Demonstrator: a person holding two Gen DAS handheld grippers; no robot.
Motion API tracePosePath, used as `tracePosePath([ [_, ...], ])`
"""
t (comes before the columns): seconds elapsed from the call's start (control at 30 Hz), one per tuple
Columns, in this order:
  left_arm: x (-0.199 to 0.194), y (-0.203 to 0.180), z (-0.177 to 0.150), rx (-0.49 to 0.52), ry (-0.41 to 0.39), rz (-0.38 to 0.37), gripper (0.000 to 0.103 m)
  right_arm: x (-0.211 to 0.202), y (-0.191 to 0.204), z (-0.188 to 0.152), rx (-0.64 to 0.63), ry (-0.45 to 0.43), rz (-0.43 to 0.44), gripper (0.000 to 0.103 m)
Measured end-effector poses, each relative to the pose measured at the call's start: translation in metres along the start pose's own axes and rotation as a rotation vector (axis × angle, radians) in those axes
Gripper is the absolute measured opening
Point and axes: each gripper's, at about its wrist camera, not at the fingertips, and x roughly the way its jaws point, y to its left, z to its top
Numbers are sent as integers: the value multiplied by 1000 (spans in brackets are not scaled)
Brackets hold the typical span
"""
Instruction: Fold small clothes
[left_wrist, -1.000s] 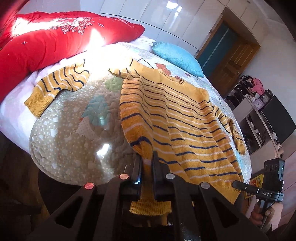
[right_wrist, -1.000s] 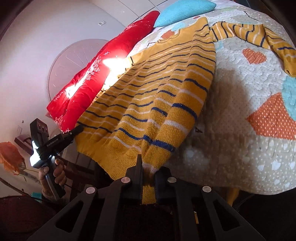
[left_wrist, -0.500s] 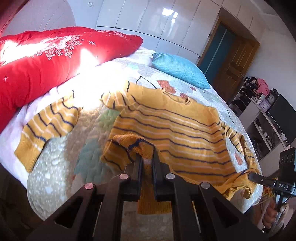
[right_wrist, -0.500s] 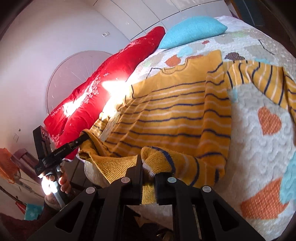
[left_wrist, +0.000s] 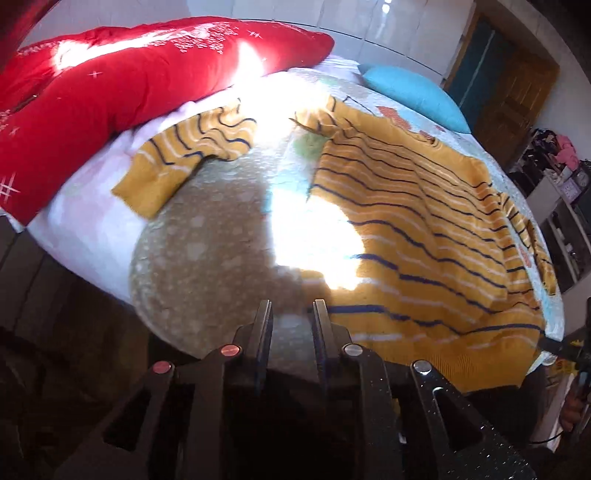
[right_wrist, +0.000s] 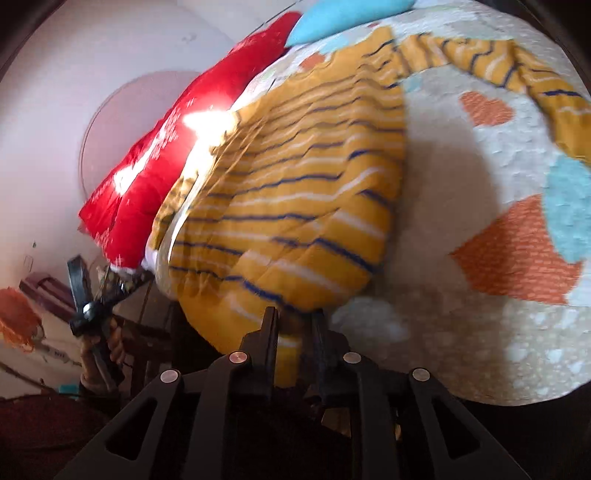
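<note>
Left gripper (left_wrist: 291, 314): jaws stood apart with a clear gap and nothing between them; quilt showed through the gap, and the sweater's hem lay just to the right of the tips, not touching as far as the view told.
Right gripper (right_wrist: 293, 319): jaws stood apart too; sweater hem hung just in front of the tips and showed through the gap, but no pinch was visible, and motion blur left contact unclear.
Bed quilt (left_wrist: 207, 258): pale, patterned with dots, hearts and coloured patches, it covered the bed under everything else.
Red duvet (left_wrist: 110, 85): bunched along the far-left side of the bed, sunlit on top.
Sweater (left_wrist: 424, 221): mustard knit with navy and white stripes, it lay spread flat on the quilt, body open, hem hanging over the near edge of the bed.
Left sleeve (left_wrist: 177, 162): stretched out toward the red duvet, cuff nearest the bed edge.
Blue pillow (left_wrist: 410, 96): at the head of the bed, beyond the sweater's collar.
</note>
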Motion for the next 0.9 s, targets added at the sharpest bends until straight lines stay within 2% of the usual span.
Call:
tracePosePath([
  [0.03, -6, 4, -1, -10, -13, 5, 26, -16, -10, 4, 24, -66, -48, 30],
  [0.07, -12, 6, -1, -23, -28, -1, 30, -35, -22, 9, 52, -146, -117, 43],
  [0.1, -17, 7, 2, -33, -46, -5, 42, -49, -32, 14, 77, -213, -189, 50],
  [0.13, -22, 7, 5, -37, -71, -3, 46, -61, -43, 20, 99, -276, -274, 57],
  [0.2, -27, 2, 15, -37, -114, 5, 55, -75, -60, 33, 103, -354, -445, 57],
  [0.33, -12, -28, 35, -10, -101, -42, 58, -63, -74, 64, 2, -378, -583, 57],
  [0.4, -3, -49, 40, 23, -86, -73, 58, -48, -78, 72, -74, -357, -612, 57],
  [0.47, 4, -73, 43, 68, -80, -97, 58, -26, -77, 76, -169, -327, -700, 56],
  [0.5, 6, -84, 44, 91, -81, -107, 58, -15, -80, 78, -213, -306, -760, 54],
  [0.53, 8, -94, 45, 113, -83, -113, 58, -5, -85, 82, -243, -265, -824, 13],
  [0.57, 9, -104, 46, 134, -86, -115, 58, 1, -92, 85, -244, -234, -847, 6],
  [0.6, 9, -113, 47, 155, -91, -117, 58, -7, -99, 91, -218, -241, -820, 5],
  [0.7, 7, -132, 51, 194, -111, -132, 58, -64, -121, 111, -87, -361, -767, 5],
  [0.8, 6, -141, 55, 199, -114, -164, 58, -143, -154, 134, 120, -518, -706, 5],
  [0.9, 5, -146, 55, 200, -118, -183, 58, -202, -190, 146, 316, -608, -654, 5],
])
